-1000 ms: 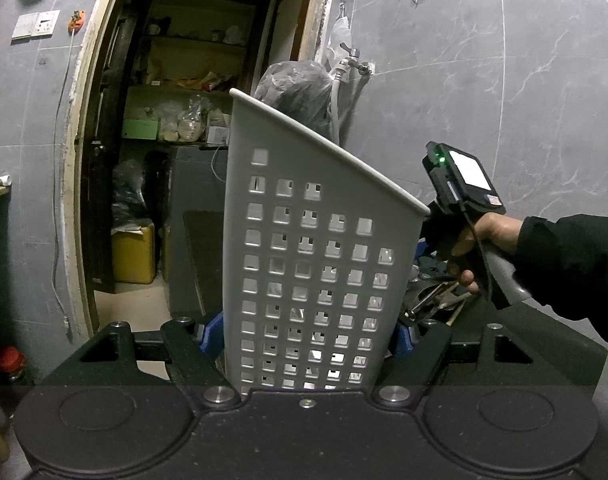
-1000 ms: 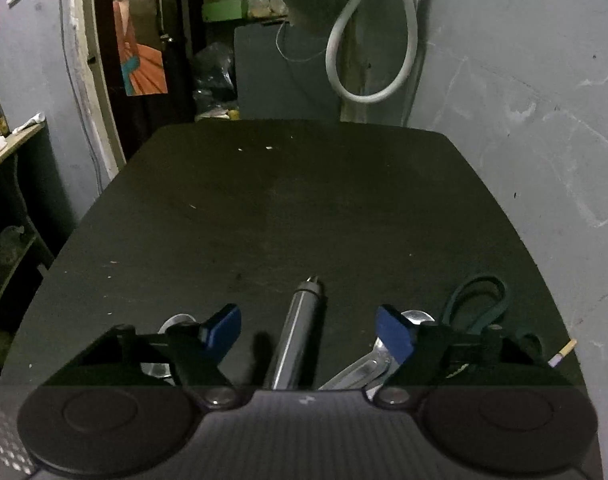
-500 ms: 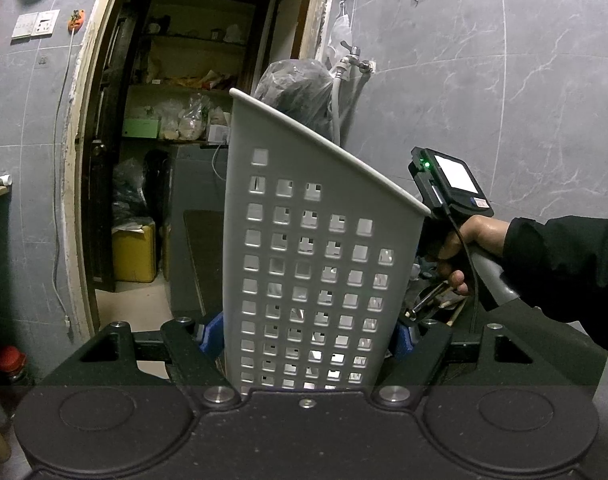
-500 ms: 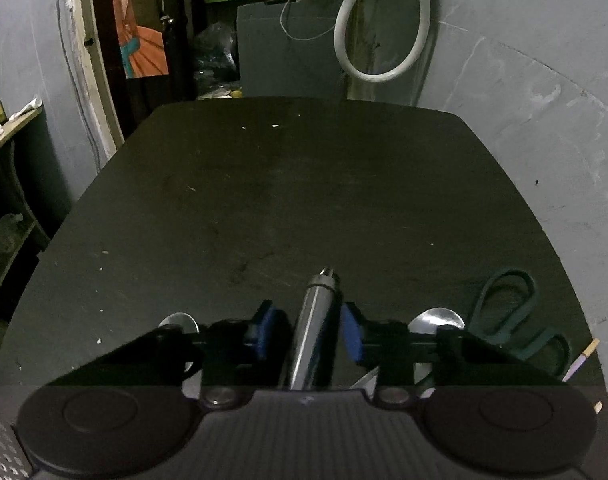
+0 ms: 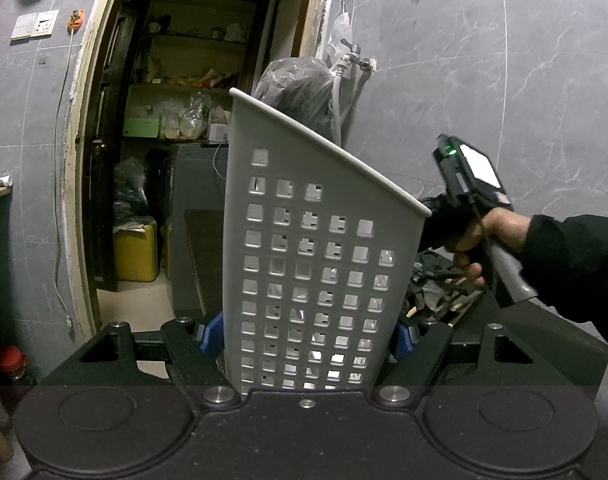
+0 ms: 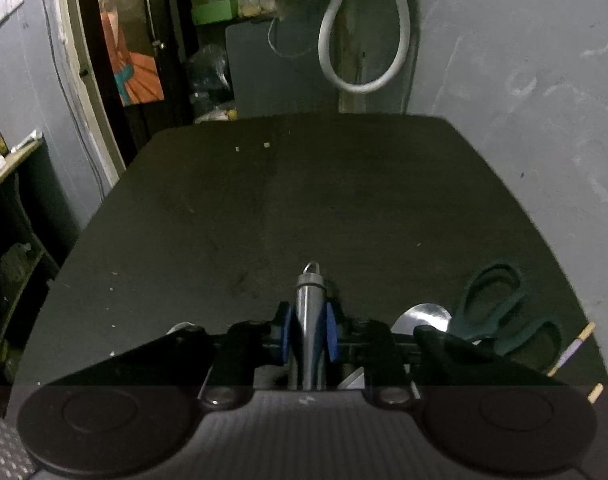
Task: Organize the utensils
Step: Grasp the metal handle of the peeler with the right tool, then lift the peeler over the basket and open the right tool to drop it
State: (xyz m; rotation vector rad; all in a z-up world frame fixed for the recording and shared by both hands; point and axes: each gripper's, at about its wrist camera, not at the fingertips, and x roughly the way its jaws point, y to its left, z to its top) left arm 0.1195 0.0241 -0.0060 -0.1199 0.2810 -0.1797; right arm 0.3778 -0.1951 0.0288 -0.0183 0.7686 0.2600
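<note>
The left gripper [image 5: 308, 336] clamps a white perforated basket [image 5: 316, 264] between its blue pads, one pad pressed to each side wall near the base; the basket stands upright with its slanted rim rising toward the left. Just right of the basket, the person's right hand [image 5: 486, 240], in a dark sleeve [image 5: 576, 264], grips the handle of the other tool above a dim heap of utensils [image 5: 436, 284] on the table. Behind them an open doorway [image 5: 192, 120] shows cluttered shelves, and a tap [image 5: 354, 56] juts from the grey tiled wall [image 5: 504, 80].

Seen from the right wrist, the right gripper [image 6: 309, 334] has just been closing, and its blue pads now press on both sides of a steel handle [image 6: 309, 316] with a small ring at its far end, pointing away across the black table [image 6: 304, 200]. To the right, close beside the gripper, lie a spoon [image 6: 424, 314], dark-handled scissors [image 6: 500, 308] and, at the table's right edge, thin sticks [image 6: 572, 350]. The far half of the table is bare. Beyond its far edge a white hose [image 6: 364, 40] loops down the wall.
</note>
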